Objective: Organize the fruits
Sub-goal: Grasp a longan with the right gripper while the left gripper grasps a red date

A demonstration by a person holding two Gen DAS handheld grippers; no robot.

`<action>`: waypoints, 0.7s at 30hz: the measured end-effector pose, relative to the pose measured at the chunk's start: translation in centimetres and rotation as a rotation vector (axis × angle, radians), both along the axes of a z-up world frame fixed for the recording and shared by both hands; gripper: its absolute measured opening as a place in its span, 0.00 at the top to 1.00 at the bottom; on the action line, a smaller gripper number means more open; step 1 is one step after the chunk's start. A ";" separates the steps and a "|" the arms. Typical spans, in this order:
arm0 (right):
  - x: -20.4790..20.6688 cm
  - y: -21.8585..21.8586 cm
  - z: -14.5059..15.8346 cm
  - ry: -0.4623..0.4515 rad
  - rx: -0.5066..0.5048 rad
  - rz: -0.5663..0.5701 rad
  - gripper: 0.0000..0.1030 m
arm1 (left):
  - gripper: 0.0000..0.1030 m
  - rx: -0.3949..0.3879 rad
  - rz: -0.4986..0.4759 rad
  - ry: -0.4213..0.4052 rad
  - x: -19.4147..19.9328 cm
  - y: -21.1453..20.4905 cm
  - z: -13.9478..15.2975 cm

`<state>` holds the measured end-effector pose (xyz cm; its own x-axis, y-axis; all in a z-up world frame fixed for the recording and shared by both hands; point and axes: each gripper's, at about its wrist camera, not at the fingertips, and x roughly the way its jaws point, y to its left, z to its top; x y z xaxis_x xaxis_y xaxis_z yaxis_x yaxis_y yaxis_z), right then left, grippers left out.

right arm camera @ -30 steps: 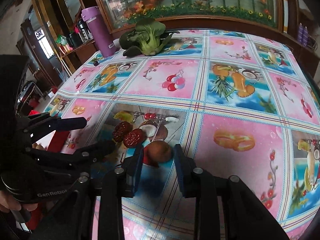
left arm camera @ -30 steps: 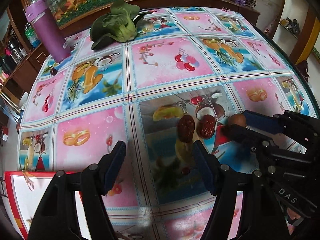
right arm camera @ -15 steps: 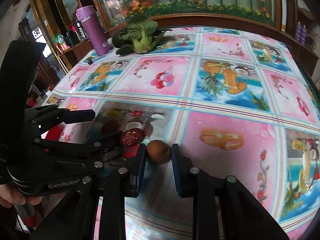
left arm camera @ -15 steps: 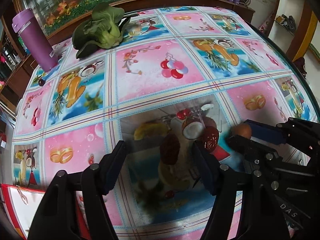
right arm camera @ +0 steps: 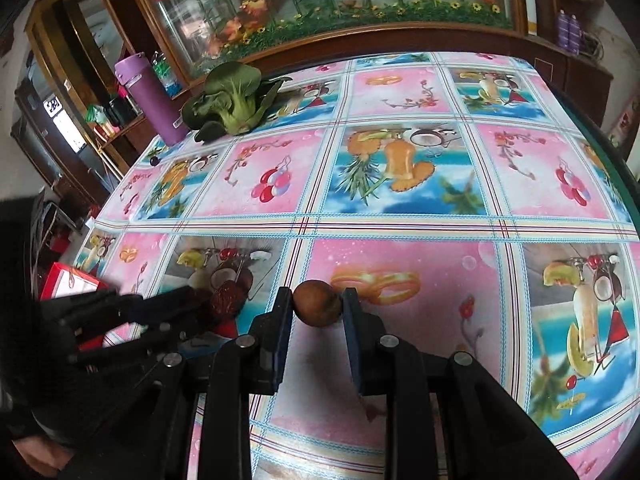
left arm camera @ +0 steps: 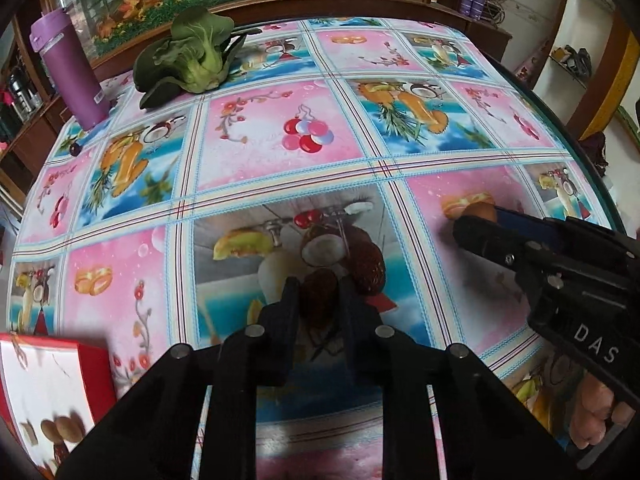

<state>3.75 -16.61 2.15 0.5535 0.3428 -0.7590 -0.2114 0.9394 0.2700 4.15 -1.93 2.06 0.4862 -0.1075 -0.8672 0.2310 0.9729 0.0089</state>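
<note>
Since half a second ago the left gripper (left arm camera: 318, 300) has narrowed from a wide spread to a close pinch: its jaws now press both sides of a dark red date (left arm camera: 319, 296) low on the tabletop (left arm camera: 280, 152). Whether the date rests on the cloth or has lifted clear cannot be told, because the jaws cover its lower half. A second date (left arm camera: 367, 266) lies just beside it to the right, partly behind the right jaw.

The right gripper (right arm camera: 317, 306) has drawn in as well, and its jaws touch both flanks of a round brown fruit (right arm camera: 317, 304), which sits on the pink ring-print square nearer the right than it did a second ago. In the left wrist view only a sliver of this fruit (left arm camera: 480, 211) shows above the right gripper's black finger.

At the near left, a red-edged box (left arm camera: 52, 392) is cut off by the frame; two pale brown fruits inside it are blurred. In the right wrist view the left gripper's body hides most of that box and all of the pinched date.

Far across the tabletop lie a green leafy cabbage (left arm camera: 192, 60) and, to its left, a purple bottle (left arm camera: 68, 76). A small dark fruit (left arm camera: 75, 148) sits near the bottle's foot, too small to identify.
</note>
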 end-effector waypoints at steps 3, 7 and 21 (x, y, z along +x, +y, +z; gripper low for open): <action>0.0 -0.4 0.2 -0.013 0.010 -0.021 0.76 | 0.79 -0.025 0.004 0.001 -0.9 -0.6 0.0; -0.1 -1.1 0.4 -0.022 0.036 -0.039 0.76 | 0.79 -0.034 -0.024 0.000 -2.7 -1.3 0.0; -0.4 -0.8 0.7 -0.036 0.103 -0.044 0.77 | 0.79 -0.121 -0.006 0.001 -7.7 1.3 0.5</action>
<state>3.37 -17.36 2.89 0.5961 0.3922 -0.7006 -0.1815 0.9158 0.3583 -3.57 -0.60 2.58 0.4845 -0.2146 -0.8480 0.2366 0.9655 -0.1091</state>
